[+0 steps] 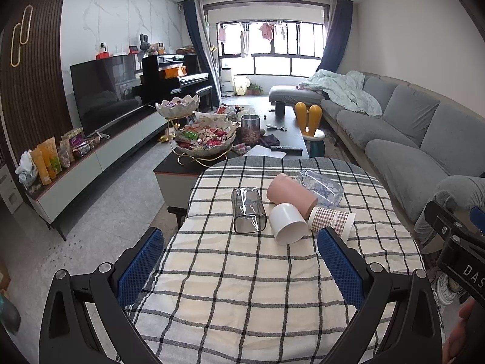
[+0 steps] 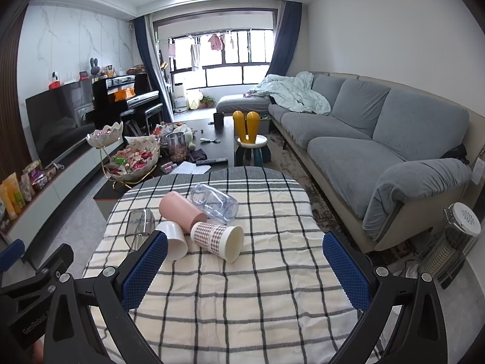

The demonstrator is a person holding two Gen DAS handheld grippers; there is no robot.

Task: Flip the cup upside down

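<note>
Both sets of jaws stand spread wide with nothing between them. The left gripper and the right gripper hover over the near, bare part of the checked cloth that covers the counter, short of the cups.

Taking the white cup as the landmark: it lies on its side with its open mouth turned toward the grippers, the closest of the group. Just left of it lies a clear square-sided tumbler, also tipped over. Touching it on the right is a checked paper cup, on its side with its mouth to the right. Behind the white cup and resting against it is a pink cup, and behind that a clear round jar, both lying down.

Which cup is meant is not certain; the white one looks the easiest to reach. It appears to be light, smooth plastic or ceramic, stiff enough for a firm squeeze but likely slippery, and round enough to roll on the soft cloth. I would take it across the wall near the middle of its body, away from the rim, so it can be swung mouth-down. The paper cup would crush under too much pressure; the clear tumbler looks hard and slick.
</note>
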